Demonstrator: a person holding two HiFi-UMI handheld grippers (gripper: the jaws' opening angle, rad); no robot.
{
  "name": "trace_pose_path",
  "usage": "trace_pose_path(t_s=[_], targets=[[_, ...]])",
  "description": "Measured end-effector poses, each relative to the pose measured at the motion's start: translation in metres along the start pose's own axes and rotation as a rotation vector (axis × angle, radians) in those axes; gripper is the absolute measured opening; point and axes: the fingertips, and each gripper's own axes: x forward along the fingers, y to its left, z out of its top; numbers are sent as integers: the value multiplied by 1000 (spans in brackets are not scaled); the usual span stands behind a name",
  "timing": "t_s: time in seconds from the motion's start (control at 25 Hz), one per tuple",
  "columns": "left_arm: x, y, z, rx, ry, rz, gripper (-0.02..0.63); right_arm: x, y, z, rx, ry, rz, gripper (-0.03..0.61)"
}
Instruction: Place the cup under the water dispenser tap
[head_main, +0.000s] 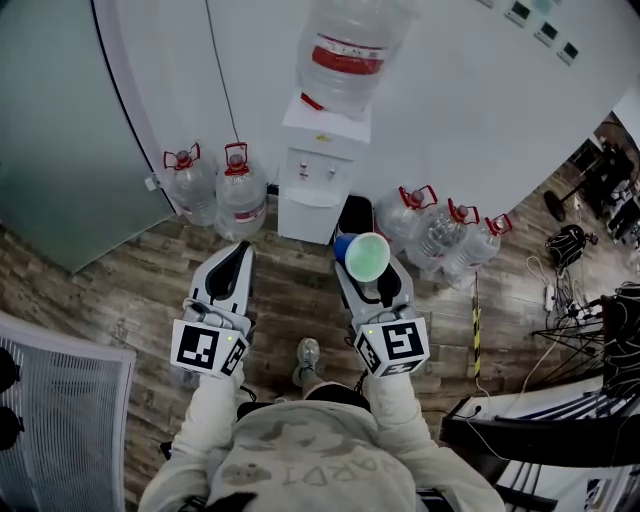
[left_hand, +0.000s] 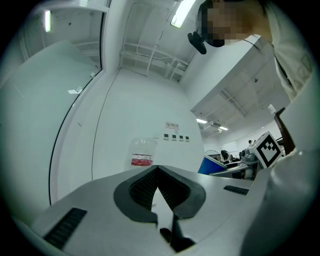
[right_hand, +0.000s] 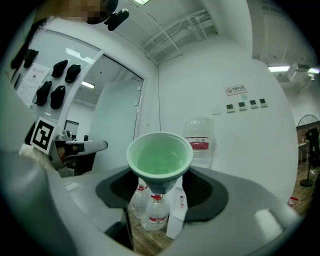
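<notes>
Green plastic, the cup (head_main: 367, 256) sits in the middle of the head view, clamped in the right claw (head_main: 372, 276). It is in the air, below and slightly right of the dispenser (head_main: 318, 182) and apart from it, so it is not yet under the tap. In the right gripper view the cup (right_hand: 160, 161) fills the centre. It stands upright, its open mouth shows, and its narrow lower part is held between the two dark pads (right_hand: 204, 192) of the claw (right_hand: 161, 189). Behind and below it, that view shows the dispenser's white body (right_hand: 176, 216) and two floor bottles (right_hand: 150, 212).

The left claw (head_main: 238, 252) is at centre left in the head view, level with the right one. In the left gripper view its jaws meet at the tips, closed on nothing (left_hand: 157, 171).

The dispenser stands against the white wall (head_main: 460, 110) at upper centre. A large clear bottle (head_main: 347, 45) with a red label is upended on top of it.

More clear bottles with red handles stand on the wooden floor (head_main: 290, 290): two to the dispenser's left (head_main: 218, 188) and three to its right (head_main: 445, 232). A blue thing (head_main: 343, 245) shows just beside the cup's left edge; I cannot tell what it is.
</notes>
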Motion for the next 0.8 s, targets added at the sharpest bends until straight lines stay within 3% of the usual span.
trace_pose_path(t_s=[0.8], targets=[[163,29,-11,40,-28,45,6,135,-112,2,-36,-10,107,285]])
